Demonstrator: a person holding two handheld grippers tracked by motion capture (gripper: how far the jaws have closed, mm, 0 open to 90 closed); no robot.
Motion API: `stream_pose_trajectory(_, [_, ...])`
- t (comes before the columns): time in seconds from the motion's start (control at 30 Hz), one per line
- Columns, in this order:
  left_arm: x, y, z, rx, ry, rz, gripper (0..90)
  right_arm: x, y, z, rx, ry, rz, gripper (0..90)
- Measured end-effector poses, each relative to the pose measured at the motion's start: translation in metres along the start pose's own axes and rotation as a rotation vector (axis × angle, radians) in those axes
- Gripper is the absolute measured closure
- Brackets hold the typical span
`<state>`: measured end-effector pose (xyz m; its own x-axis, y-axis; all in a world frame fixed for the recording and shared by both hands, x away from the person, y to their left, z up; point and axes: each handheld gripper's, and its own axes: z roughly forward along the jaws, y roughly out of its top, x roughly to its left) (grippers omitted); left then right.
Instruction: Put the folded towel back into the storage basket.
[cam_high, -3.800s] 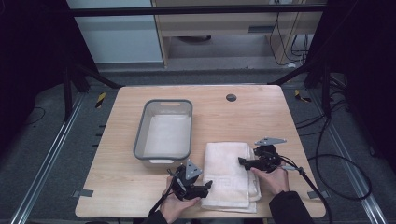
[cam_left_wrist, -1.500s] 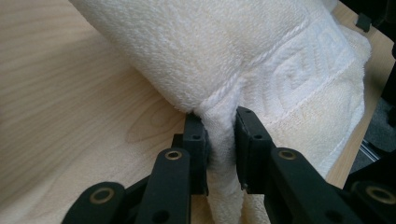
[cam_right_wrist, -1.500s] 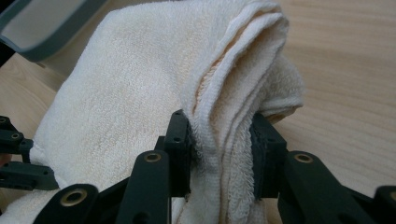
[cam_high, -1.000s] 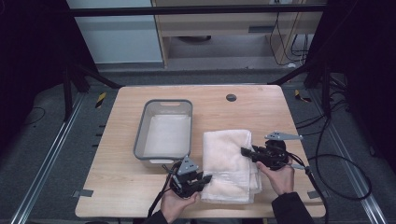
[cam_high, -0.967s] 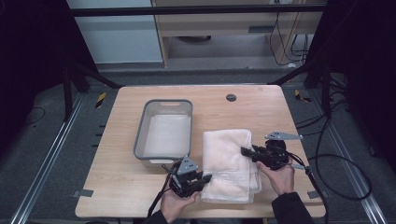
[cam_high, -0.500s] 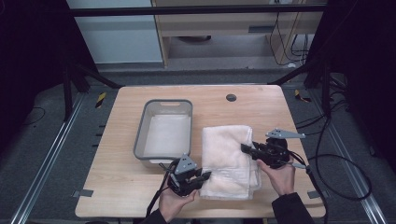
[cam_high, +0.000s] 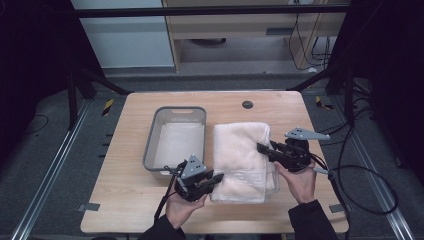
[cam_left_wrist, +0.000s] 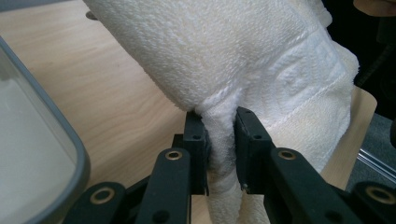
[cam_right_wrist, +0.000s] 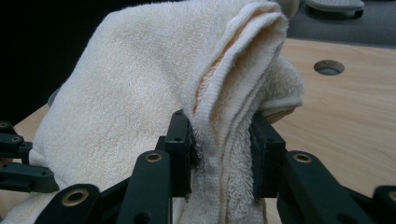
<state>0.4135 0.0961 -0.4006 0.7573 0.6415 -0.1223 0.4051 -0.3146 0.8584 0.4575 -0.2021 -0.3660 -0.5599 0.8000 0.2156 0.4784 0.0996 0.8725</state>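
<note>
At the table's near edge, in the high view, the person's left hand (cam_high: 182, 210) comes in at about 6 o'clock, dark sleeve just showing, and holds the left gripper (cam_high: 216, 178), whose grey three-cornered plate (cam_high: 193, 166) sits on top and whose cable drops off the front edge. In the left gripper view its jaws are clamped on a fold of the cream towel (cam_left_wrist: 261, 70); the cloth is squeezed thin between the two black pads and bulges above them. That pinch is on the towel's near-left corner, at roughly 7 o'clock of the cloth.

At 4 o'clock of the table the right hand (cam_high: 300, 182) holds the right gripper (cam_high: 261, 148), with its own grey plate raised above it and a cable looping off to the right over the floor. In the right gripper view its jaws are closed on several layers of the towel's hemmed edge (cam_right_wrist: 233, 107), lifting them into a ridge. This grip is on the towel's right side, at about 3 o'clock.

The towel (cam_high: 240, 150) lies folded on the wooden table (cam_high: 125, 200), right of centre. Just beside it at 9 o'clock stands a grey rectangular tub (cam_high: 175, 137), with a pale inside and a handle slot in its far wall; the left gripper sits close to the tub's near corner. Farther off, at 12 o'clock, is a round cable hole (cam_high: 247, 104) in the tabletop. Beyond the table are dark frame struts, floor rails and a pale cabinet. No writing can be read; a woven band on the towel shows a raised pattern, too blurred to tell.
</note>
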Motion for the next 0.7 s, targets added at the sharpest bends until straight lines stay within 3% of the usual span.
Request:
stream_pose_trajectory(0.3, [0.010,0.013,-0.014,-0.042,0.015,0.005,75.9,0.011,0.023,0.002,-0.037,-0.008,-0.034,65.9])
stream_pose_trajectory(0.7, [0.021,0.019,-0.024,-0.068,0.033,-0.013,75.9,0.022,0.039,0.012,-0.052,-0.016,-0.065,66.1])
